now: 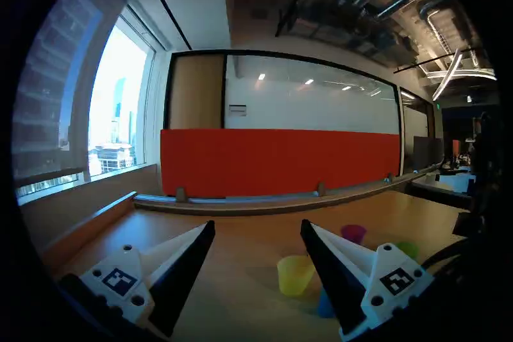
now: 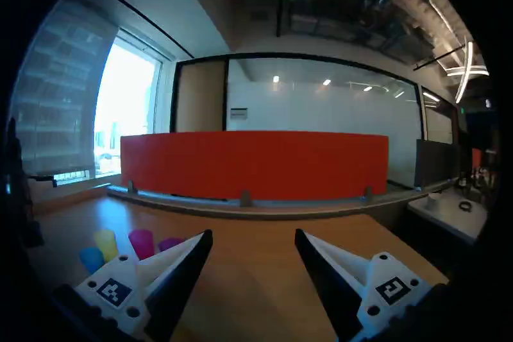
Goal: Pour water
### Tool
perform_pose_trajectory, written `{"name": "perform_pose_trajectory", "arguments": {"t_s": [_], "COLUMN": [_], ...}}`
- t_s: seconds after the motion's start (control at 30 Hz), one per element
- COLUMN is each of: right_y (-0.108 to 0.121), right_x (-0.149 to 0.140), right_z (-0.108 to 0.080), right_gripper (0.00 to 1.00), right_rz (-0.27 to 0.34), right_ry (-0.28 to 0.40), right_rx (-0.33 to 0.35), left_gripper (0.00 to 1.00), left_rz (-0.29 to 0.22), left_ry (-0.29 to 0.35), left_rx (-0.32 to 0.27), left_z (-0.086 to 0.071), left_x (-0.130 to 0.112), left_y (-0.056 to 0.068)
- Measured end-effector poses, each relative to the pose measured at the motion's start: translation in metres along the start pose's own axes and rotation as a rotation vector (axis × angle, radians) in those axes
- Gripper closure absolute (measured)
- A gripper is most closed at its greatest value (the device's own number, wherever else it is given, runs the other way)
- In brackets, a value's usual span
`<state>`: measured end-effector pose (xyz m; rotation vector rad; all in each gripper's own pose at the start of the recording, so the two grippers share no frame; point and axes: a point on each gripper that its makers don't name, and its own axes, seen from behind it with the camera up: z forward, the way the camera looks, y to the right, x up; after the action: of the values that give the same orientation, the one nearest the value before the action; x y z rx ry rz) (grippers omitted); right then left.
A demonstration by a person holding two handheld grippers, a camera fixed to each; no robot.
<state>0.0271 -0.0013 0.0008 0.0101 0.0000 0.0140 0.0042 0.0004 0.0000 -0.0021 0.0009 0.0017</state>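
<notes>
Several small plastic cups stand on the wooden desk. In the left gripper view a yellow cup (image 1: 295, 274) sits between my fingers' line and the right finger, with a blue cup (image 1: 325, 307) half hidden behind that finger, a purple cup (image 1: 353, 233) farther back and a green cup (image 1: 406, 249) to the right. My left gripper (image 1: 258, 233) is open and holds nothing. In the right gripper view a blue cup (image 2: 92, 259), a yellow cup (image 2: 106, 244), a magenta cup (image 2: 142, 242) and a purple cup (image 2: 169, 244) stand at the left. My right gripper (image 2: 253, 238) is open above bare desk.
An orange divider panel (image 2: 256, 165) on a grey rail runs along the desk's far edge. A window (image 1: 112, 117) lies to the left. A second desk with small items (image 2: 455, 207) stands at the right, past the wooden desk's edge.
</notes>
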Motion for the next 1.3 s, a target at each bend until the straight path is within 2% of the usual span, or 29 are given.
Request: {"name": "perform_pose_trajectory", "arguments": {"t_s": [0.2, 0.4, 0.57, 0.7, 0.87, 1.1, 1.2, 1.3], "right_y": [-0.003, -0.011, -0.017, -0.024, -0.039, -0.07, -0.081, -0.086], "right_x": [0.04, 0.066, 0.071, 0.069, 0.067, 0.066, 0.074, 0.079], "right_z": [0.0, -0.004, -0.005, -0.007, -0.013, -0.029, -0.035, -0.037], "right_gripper": [0.01, 0.01, 0.01, 0.01, 0.01, 0.01, 0.01, 0.01], "right_rz": [0.019, 0.019, 0.019, 0.017, 0.023, 0.02, 0.035, 0.045], "right_ry": [-0.013, -0.002, -0.009, -0.027, -0.041, -0.055, -0.041, -0.035], "right_rx": [0.04, 0.092, 0.142, 0.198, 0.301, 0.484, 0.548, 0.584], "left_gripper": [0.01, 0.01, 0.01, 0.01, 0.01, 0.01, 0.01, 0.01], "left_rz": [0.024, 0.032, 0.045, 0.052, 0.009, -0.043, -0.06, -0.084], "left_ry": [0.015, 0.019, 0.01, 0.005, -0.009, -0.013, -0.02, -0.022], "left_rx": [-0.042, -0.108, -0.152, -0.209, -0.313, -0.481, -0.538, -0.569], "left_z": [0.002, 0.006, 0.009, 0.007, 0.004, -0.007, -0.011, -0.012], "left_x": [0.052, 0.084, 0.093, 0.094, 0.091, 0.093, 0.095, 0.097], "left_y": [0.009, 0.024, 0.032, 0.043, 0.061, 0.09, 0.099, 0.101]}}
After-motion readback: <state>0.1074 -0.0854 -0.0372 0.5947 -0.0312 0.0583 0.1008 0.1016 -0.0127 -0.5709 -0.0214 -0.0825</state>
